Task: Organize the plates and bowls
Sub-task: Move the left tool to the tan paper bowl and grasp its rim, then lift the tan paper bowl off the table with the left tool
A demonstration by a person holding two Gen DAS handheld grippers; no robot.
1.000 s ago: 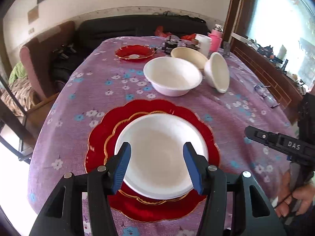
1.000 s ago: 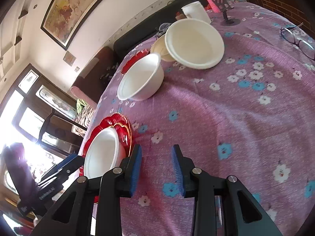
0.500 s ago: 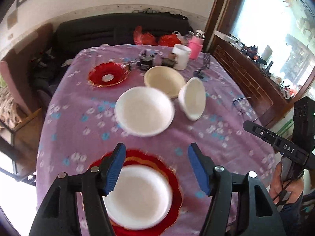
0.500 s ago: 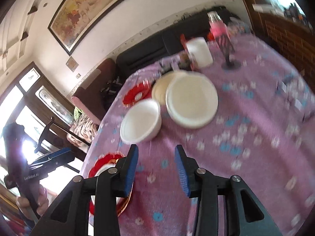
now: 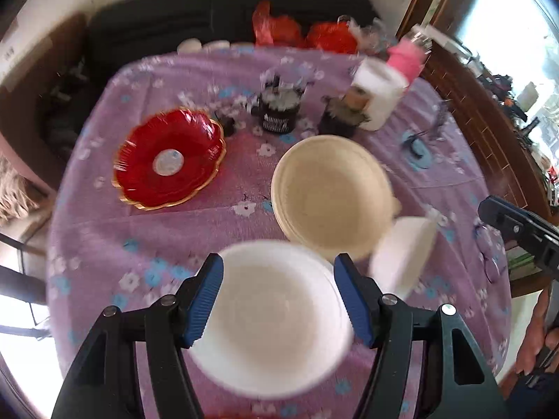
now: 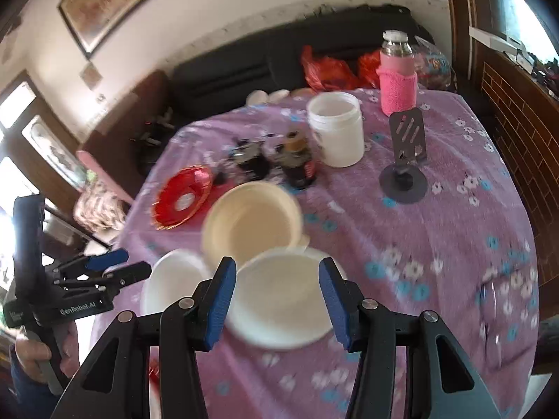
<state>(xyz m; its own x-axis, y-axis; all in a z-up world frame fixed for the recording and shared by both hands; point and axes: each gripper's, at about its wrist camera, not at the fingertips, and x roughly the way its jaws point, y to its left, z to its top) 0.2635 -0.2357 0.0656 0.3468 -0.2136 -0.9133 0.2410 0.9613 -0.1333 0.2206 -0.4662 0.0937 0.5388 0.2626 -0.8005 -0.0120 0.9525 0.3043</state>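
Round table under purple flowered cloth [image 5: 104,230]: dishes seen spread apart, nothing stacked in view; sorting judged mostly still ahead.

Cream shallow bowl [image 5: 332,192] set mid-table. White foam bowl [image 5: 276,317] set nearer, framed by left gripper [image 5: 276,296]: fingers spread wide, nothing gripped. Second white foam bowl [image 6: 283,296], tilted against cream bowl's edge, framed by right gripper [image 6: 276,296]: jaws opening, nothing pressed.

Red scalloped glass plate [image 5: 167,160] left alone at far left, apart from bowls.

Three bowls [image 5: 276,317] [image 5: 332,192] [image 5: 401,255], one red plate [image 5: 167,160], one white jar [image 6: 337,129], one pink-sleeved bottle [image 6: 398,76], two claws [image 5: 276,296] [image 6: 276,300].
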